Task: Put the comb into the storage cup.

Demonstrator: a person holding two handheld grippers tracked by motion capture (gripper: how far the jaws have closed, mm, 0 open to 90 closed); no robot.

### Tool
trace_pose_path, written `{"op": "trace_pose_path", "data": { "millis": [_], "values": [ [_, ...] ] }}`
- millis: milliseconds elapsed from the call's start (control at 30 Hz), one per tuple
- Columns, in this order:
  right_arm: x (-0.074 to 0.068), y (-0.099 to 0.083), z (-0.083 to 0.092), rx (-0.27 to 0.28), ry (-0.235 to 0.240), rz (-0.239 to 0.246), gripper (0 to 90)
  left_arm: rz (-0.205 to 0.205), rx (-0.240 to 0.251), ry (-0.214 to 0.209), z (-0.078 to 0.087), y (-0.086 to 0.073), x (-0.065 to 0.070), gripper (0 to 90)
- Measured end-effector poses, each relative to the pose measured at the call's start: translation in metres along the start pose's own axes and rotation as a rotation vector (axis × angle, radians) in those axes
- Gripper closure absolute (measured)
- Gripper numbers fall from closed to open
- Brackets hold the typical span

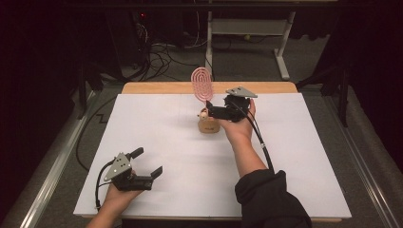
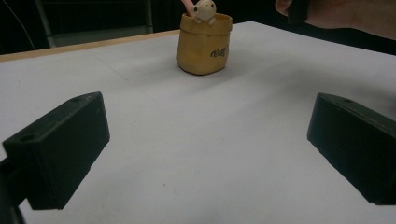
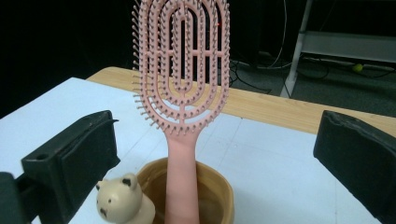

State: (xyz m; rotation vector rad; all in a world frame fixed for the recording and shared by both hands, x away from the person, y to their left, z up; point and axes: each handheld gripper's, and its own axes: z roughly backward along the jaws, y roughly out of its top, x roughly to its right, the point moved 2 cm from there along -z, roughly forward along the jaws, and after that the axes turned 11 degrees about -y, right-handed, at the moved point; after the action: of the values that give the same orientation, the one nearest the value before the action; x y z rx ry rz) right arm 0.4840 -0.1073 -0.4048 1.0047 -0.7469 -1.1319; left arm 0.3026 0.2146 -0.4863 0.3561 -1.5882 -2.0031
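Where the white sheet (image 1: 294, 156) covers the table, a strip of bare wooden tabletop (image 1: 157, 88) shows along the far edge, and beyond that edge the room is dark, with a carpeted floor, a tangle of cables (image 1: 161, 54) and the pale legs of another table (image 1: 283, 47). Metal rails run down both long sides of the table.

Near the middle of the far edge stands a small tan cup (image 1: 209, 126) with a little bear figure (image 3: 120, 199) on its rim. A pink hairbrush (image 1: 202, 85) stands in the cup, handle down, its oval head upright above the rim. The right gripper (image 1: 215, 112) hovers just over the cup; in the right gripper view its jaws are spread wide on either side of the brush handle, touching nothing. The left gripper (image 1: 146, 164) rests near the near left corner of the sheet, jaws likewise wide apart with only white sheet between them.

The lower end of the brush handle is hidden inside the cup. In the left gripper view the brush is cut off at the top edge, and the dark lettering on the cup (image 2: 204, 44) is too blurred to read. The room's left and right sides are too dark to make out.
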Motion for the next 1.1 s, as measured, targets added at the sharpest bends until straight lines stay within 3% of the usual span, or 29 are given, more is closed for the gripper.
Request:
{"op": "trace_pose_path", "data": {
  "millis": [600, 1100],
  "values": [
    [0.018, -0.043, 0.028, -0.019, 0.011, 0.038, 0.1, 0.007, -0.005, 0.000, 0.000, 0.000, -0.001, 0.0],
    [0.036, -0.091, 0.087, -0.002, 0.047, 0.078, 0.1, 0.022, -0.009, 0.009, 0.002, 0.000, -0.002, 0.0]
  ]
}}
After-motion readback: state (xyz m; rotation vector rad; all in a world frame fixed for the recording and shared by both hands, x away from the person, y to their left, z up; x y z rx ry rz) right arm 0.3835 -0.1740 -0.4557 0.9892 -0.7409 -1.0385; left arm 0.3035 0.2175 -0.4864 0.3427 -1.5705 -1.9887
